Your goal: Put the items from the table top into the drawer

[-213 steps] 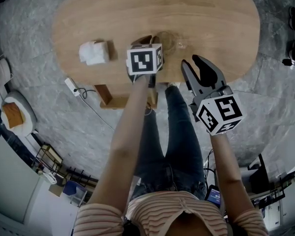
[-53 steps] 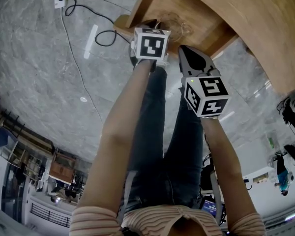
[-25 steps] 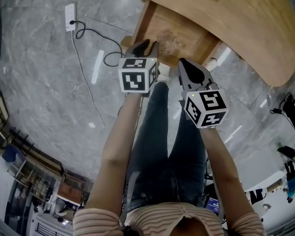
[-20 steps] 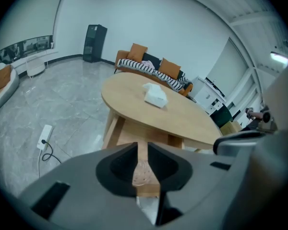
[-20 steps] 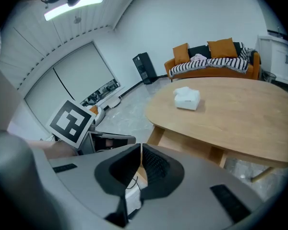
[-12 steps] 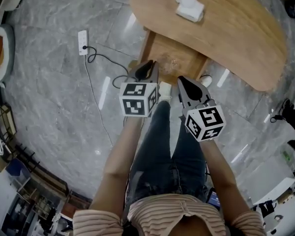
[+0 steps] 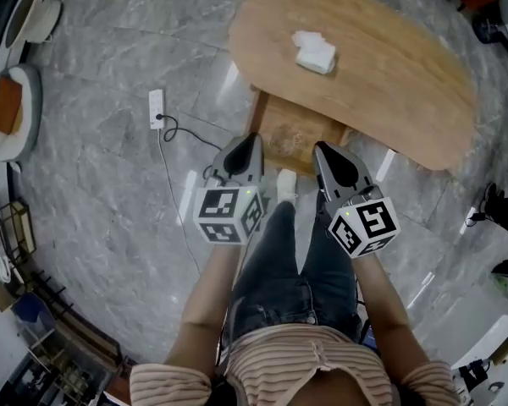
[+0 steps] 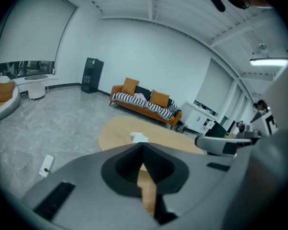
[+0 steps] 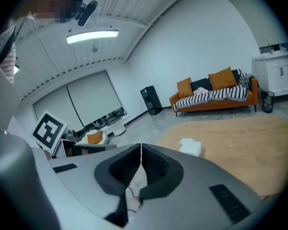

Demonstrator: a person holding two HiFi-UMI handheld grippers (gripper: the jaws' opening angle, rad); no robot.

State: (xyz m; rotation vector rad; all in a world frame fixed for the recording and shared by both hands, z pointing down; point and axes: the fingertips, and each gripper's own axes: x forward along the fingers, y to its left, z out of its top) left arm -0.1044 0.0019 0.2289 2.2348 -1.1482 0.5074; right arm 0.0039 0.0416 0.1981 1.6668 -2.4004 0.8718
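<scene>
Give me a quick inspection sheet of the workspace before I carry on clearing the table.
Surface: oval wooden table, one item on it.
Job's things: white folded item on the table top; drawer open below the near edge, contents unclear.
Clutter: nothing seen.
Grippers: left gripper shut, jaws have just been closing, nothing between them; right gripper shut, empty; both short of the table.
Cables: power strip with a black cable on the floor.
Surroundings: grey marble floor; orange sofa beyond the table.
</scene>
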